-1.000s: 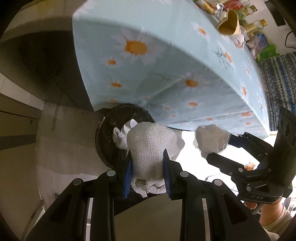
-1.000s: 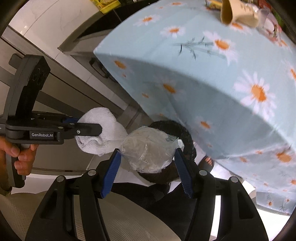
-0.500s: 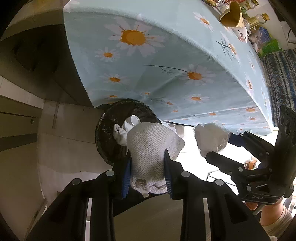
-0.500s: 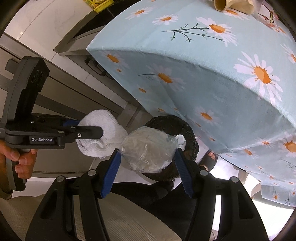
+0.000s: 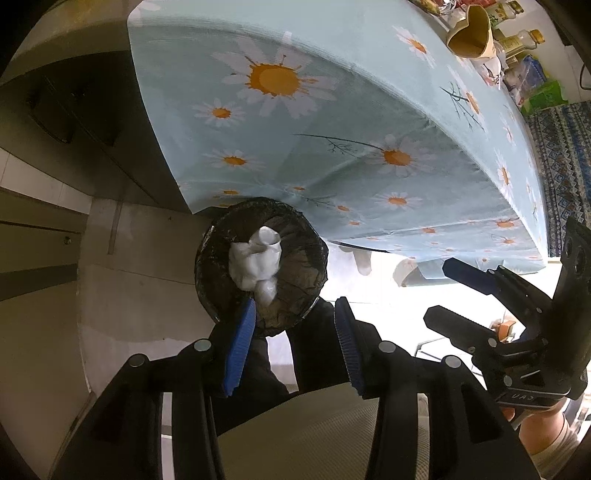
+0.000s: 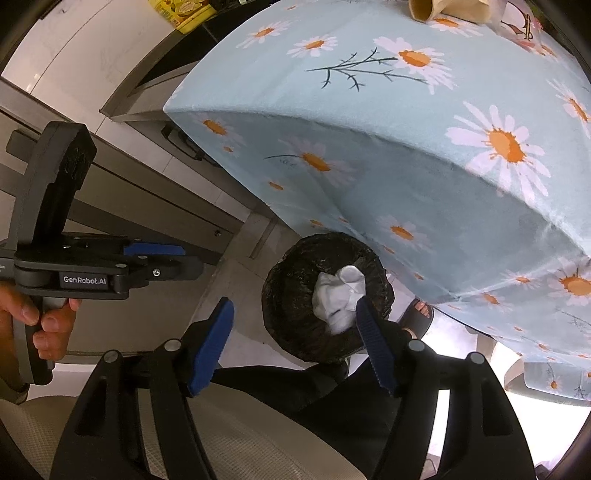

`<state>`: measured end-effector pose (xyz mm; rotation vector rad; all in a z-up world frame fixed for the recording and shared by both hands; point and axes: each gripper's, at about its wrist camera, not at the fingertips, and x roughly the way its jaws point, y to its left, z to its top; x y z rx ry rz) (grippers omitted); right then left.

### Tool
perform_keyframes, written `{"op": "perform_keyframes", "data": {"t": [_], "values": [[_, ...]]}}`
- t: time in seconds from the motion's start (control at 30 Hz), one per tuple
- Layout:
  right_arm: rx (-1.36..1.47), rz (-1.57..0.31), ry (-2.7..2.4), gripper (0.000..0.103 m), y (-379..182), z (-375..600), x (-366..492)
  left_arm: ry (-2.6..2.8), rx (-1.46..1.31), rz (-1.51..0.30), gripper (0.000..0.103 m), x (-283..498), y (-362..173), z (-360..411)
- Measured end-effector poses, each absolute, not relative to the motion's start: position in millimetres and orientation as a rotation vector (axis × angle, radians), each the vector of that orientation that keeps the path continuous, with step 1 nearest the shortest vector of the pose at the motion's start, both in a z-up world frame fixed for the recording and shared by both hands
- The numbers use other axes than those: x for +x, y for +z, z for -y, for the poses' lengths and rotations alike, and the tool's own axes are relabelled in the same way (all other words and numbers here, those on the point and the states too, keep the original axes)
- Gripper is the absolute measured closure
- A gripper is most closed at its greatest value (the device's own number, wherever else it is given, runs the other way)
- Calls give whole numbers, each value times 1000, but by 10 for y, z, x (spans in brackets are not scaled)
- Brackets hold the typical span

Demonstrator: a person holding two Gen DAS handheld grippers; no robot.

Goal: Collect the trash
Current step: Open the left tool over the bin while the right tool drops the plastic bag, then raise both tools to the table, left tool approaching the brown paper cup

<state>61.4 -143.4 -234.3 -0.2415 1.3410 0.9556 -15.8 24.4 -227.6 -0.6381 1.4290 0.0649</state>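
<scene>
A round bin with a black liner (image 5: 295, 258) (image 6: 291, 280) stands on the floor beside the table. White crumpled trash (image 5: 255, 262) (image 6: 338, 295) lies inside it. My left gripper (image 5: 294, 306) hangs over the bin's near edge. Its jaws are opening with nothing between them. My right gripper (image 6: 295, 306) is also above the bin, jaws opening and empty. In the left wrist view the right gripper (image 5: 443, 293) shows at the right. In the right wrist view the left gripper (image 6: 188, 260) shows at the left, held by a hand (image 6: 40, 325).
A table under a light blue daisy cloth (image 5: 332, 129) (image 6: 406, 166) overhangs the bin's far side. A yellow jug (image 5: 471, 31) stands on the table. Grey cabinet fronts (image 6: 129, 192) line the left. A sandalled foot (image 6: 417, 314) rests by the bin. The person's dark trousers (image 5: 314, 354) are below the grippers.
Both grippers have opened. The white netted wad has left the left gripper and the clear plastic wad has left the right one. More white trash now lies in the bin.
</scene>
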Motion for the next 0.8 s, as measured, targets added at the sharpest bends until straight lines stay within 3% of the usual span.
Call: {"op": "perform_keyframes", "data": {"t": [0.4, 0.8], "values": [[-247, -1316, 955, 34, -2198, 1447, 606, 63, -639, -1405, 60, -150, -2201, -251], [-190, -1219, 934, 34, -1825, 1575, 724, 58, -583, -1292, 60, -34, -1758, -255]]}}
